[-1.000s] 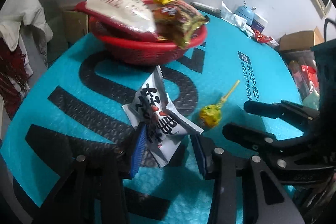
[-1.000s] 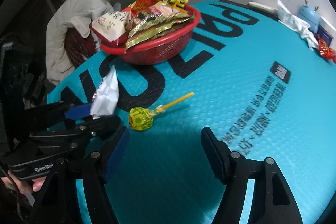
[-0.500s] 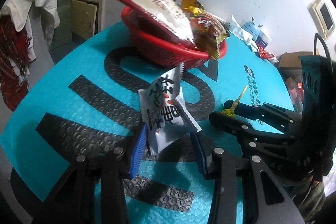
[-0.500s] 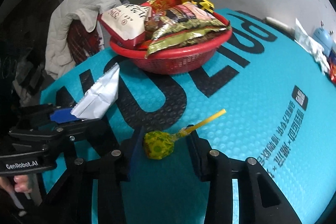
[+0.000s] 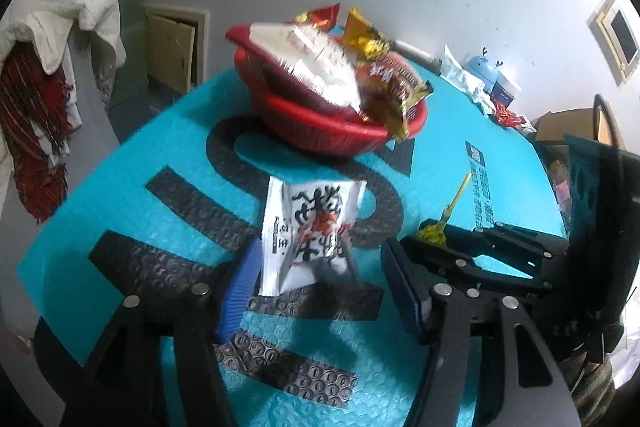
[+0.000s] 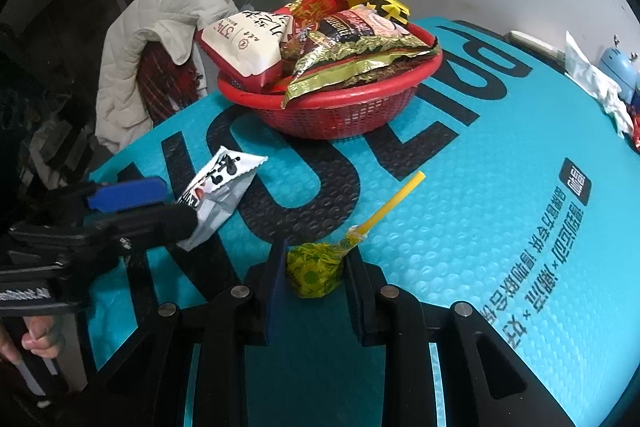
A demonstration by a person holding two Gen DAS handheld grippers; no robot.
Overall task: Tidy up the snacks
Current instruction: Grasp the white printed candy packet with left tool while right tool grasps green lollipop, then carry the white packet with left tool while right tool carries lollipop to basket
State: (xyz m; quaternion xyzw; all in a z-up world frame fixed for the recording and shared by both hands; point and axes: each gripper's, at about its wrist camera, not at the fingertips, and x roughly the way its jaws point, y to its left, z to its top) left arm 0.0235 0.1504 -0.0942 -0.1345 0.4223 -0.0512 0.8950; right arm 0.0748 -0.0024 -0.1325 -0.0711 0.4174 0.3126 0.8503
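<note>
A white snack packet (image 5: 312, 223) with black and red print stands between the jaws of my left gripper (image 5: 320, 267). Those jaws are opening: the packet leans on the left blue pad, and the right pad is clear of it. My right gripper (image 6: 317, 259) is shut on the yellow-green head of a lollipop (image 6: 314, 269), whose yellow stick points up and to the right. In the right wrist view the left gripper (image 6: 168, 203) and the packet (image 6: 224, 183) are at the left. Behind both stands a red basket (image 6: 340, 115) piled with snack bags.
Everything rests on a teal mat (image 6: 500, 227) with large black letters. A white jacket (image 6: 160, 39) hangs over a chair beyond the mat's left edge. Crumpled wrappers (image 6: 592, 79) and a blue gadget (image 6: 618, 67) lie at the far right edge, and a cardboard box (image 5: 568, 123) sits beyond.
The right gripper's jaws came in around the lollipop head and closed on it. The left gripper's jaws, tight on the white packet before, have spread, and the basket looks farther up.
</note>
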